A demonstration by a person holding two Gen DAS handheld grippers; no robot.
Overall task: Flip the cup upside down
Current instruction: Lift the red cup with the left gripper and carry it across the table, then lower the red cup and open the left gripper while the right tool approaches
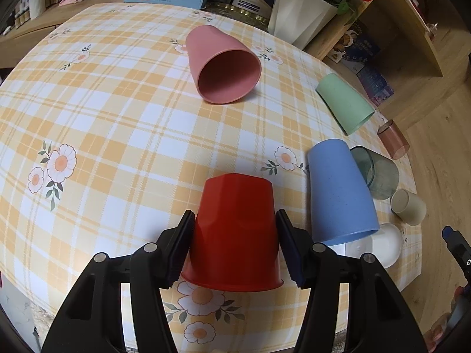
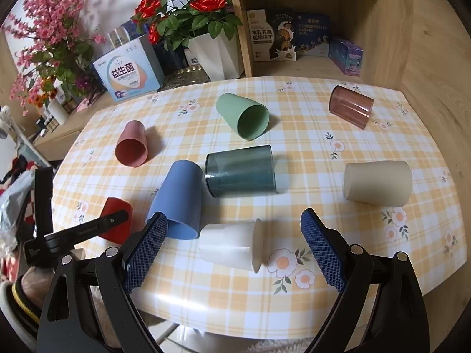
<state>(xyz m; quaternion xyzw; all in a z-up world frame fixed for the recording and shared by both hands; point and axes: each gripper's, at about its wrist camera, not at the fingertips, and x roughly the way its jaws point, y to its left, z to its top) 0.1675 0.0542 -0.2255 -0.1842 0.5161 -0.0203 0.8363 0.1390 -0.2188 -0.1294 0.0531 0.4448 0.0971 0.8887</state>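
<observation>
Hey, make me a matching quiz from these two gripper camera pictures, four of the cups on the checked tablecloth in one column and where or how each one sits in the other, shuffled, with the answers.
Things
1. red plastic cup
2. pink plastic cup
3. white flared-rim cup
4. dark teal see-through cup

States
A. on its side, between the open right gripper's fingers
B. mouth down, between the left gripper's pads
C. on its side beside the blue cup
D. on its side, alone, mouth toward the left camera

Pairs: 1-B, 2-D, 3-A, 4-C
</observation>
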